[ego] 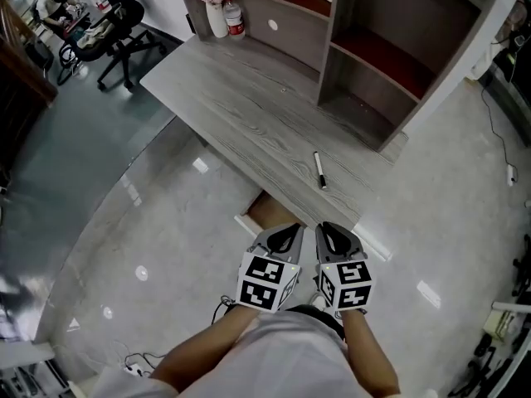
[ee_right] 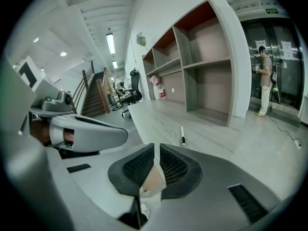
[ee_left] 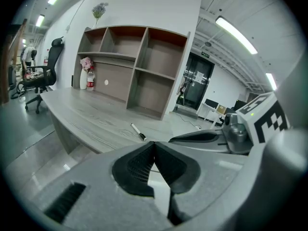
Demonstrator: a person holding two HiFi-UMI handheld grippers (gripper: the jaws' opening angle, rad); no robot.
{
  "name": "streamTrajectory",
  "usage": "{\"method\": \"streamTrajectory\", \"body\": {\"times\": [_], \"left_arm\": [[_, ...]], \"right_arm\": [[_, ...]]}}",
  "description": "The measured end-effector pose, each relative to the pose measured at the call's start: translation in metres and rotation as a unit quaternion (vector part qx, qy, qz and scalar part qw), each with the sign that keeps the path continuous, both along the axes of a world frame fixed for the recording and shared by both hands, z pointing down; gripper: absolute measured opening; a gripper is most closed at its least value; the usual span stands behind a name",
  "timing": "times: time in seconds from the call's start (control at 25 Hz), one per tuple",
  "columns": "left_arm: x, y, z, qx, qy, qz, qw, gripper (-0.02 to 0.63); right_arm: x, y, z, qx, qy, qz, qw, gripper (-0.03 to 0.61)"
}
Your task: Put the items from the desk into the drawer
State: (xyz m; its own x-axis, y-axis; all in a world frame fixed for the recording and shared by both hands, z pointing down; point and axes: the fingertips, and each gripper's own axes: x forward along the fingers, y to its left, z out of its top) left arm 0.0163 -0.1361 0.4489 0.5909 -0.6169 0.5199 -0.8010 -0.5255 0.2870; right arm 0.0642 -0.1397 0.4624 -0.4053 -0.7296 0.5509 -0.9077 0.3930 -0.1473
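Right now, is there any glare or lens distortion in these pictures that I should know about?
Head view: overhead lighting glares as bright spots on the glossy floor, while the marker on the desk is sharp. Left gripper view: the fisheye lens bends the shelf unit and the corners go black. Right gripper view: same curving and black corners, and the ceiling light is blown out white.
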Motion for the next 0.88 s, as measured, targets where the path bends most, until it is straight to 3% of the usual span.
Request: {"method": "streamTrajectory", "body": {"times": [0.4,0.76,0.88], "left_arm": [[-0.007,-0.046,0.008,-0.008,0.009,0.044,0.9990,0.003],[0.008,-0.083,0.021,-0.011,-0.015,0.024,0.9995,0.003],[0.018,-0.093,0.026,-0.015,-0.023,0.017,0.9995,0.003]], "right_arm": [[0.010,-0.058,0.014,-0.007,0.033,0.057,0.998,0.003],[0.024,-0.091,0.051,-0.032,0.039,0.034,0.998,0.006],[0.028,-0.096,0.064,-0.049,0.032,0.021,0.998,0.059]]}}
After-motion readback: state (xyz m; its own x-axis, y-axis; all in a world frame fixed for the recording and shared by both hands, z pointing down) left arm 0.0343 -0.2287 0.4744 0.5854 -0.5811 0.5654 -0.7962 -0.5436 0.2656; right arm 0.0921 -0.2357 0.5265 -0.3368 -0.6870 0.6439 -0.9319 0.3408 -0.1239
